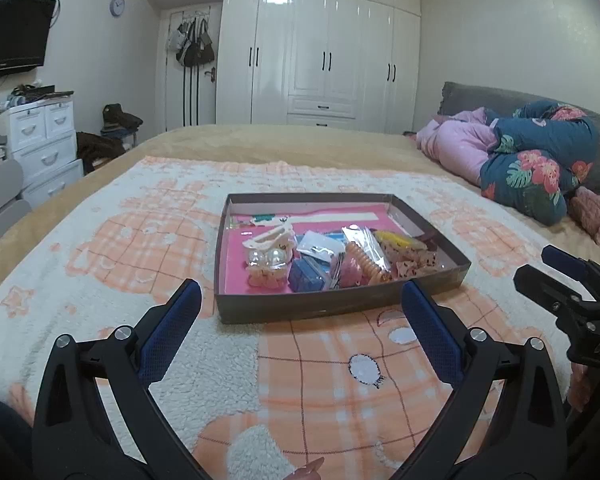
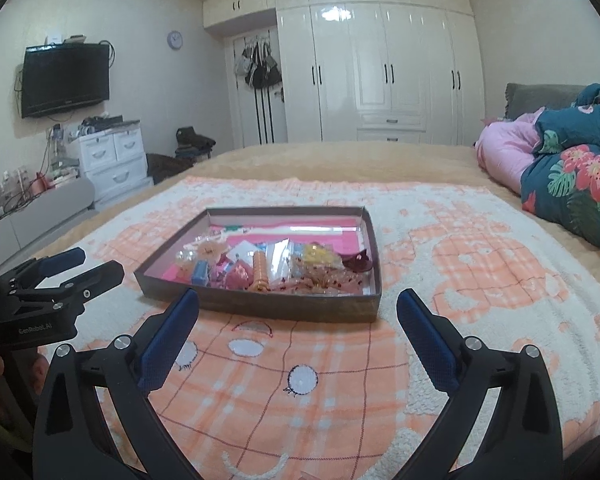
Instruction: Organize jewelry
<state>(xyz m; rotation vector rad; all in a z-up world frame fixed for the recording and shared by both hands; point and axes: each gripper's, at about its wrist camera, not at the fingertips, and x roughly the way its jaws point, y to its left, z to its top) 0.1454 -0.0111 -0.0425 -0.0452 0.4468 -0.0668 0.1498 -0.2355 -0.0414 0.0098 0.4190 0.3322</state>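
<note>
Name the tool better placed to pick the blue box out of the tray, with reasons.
Left tool, probably: open, with the small blue plastic box just ahead between its fingers. From the right tool, it sits off-left.

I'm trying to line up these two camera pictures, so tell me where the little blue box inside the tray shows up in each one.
Left wrist view: the blue box sits near the tray's front wall, left of centre, beside the orange spiral hair tie.
Right wrist view: the blue box lies toward the tray's front left corner.
Shared landmark: the round wall clock left of the white wardrobe.
</note>
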